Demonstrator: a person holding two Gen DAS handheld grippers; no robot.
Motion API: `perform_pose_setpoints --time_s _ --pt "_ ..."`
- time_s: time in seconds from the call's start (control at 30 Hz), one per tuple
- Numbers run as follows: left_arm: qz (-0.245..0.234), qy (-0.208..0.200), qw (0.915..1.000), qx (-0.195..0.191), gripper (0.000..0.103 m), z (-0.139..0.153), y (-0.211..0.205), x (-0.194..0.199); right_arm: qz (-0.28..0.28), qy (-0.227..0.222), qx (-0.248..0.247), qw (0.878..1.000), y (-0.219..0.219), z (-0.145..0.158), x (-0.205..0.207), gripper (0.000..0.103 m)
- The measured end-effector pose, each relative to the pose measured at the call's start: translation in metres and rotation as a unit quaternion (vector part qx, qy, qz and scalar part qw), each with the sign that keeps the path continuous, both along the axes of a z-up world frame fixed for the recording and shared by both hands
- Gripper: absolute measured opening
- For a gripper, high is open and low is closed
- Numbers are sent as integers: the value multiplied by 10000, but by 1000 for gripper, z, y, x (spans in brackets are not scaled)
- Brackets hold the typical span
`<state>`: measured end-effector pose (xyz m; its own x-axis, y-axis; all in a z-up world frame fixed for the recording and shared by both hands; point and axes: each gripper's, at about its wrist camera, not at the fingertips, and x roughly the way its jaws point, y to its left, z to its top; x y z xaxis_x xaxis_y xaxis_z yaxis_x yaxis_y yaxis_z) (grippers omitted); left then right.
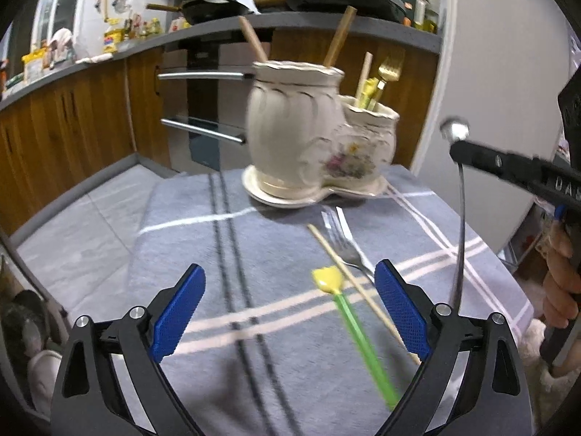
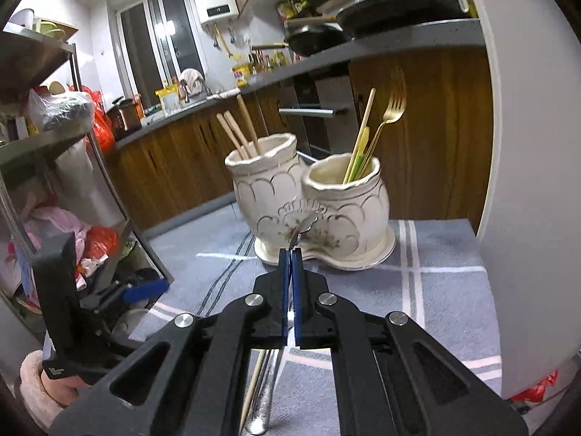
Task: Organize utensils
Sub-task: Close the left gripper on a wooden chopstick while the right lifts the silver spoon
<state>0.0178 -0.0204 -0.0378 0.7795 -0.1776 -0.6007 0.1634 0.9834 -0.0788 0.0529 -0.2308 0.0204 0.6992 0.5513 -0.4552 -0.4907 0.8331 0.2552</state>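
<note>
A cream ceramic double holder point(image 1: 290, 134) point(image 2: 337, 210) stands on the grey striped cloth. Its big pot holds wooden handles point(image 2: 241, 129). The small pot holds a gold fork point(image 2: 394, 109), a chopstick and yellow-green utensils. My left gripper point(image 1: 290, 272) is open low over the cloth. Between its fingers lie a yellow-headed utensil with a green handle point(image 1: 326, 281) and a chopstick point(image 1: 357, 289); a silver fork point(image 1: 343, 241) lies just beyond. My right gripper point(image 2: 290, 250) point(image 1: 458, 150) is shut on a silver spoon point(image 2: 305, 225) point(image 1: 454, 130), raised in front of the holder, handle hanging down.
Wooden cabinets and an oven point(image 1: 203, 116) run behind the table under a grey counter with pans point(image 1: 214, 9). A metal shelf rack point(image 2: 47, 138) full of bags stands left in the right wrist view. A white pillar point(image 2: 526, 181) rises at the table's right edge.
</note>
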Motion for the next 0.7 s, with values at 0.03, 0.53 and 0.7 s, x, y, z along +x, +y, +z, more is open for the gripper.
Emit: perform_pose_setpoints --time_s 0.03,0.53,0.7 --pt "-29 27 10000 80 89 0 -5 1 -19 -42 -10 10000 -2 1 -2 2" --pt "-321 1091 9920 544 24 -17 -59 45 -10 -1 415 9991 -38 6 0 2" --pt "-323 1282 9877 830 24 -23 -66 56 49 80 445 9990 -43 3 1 2"
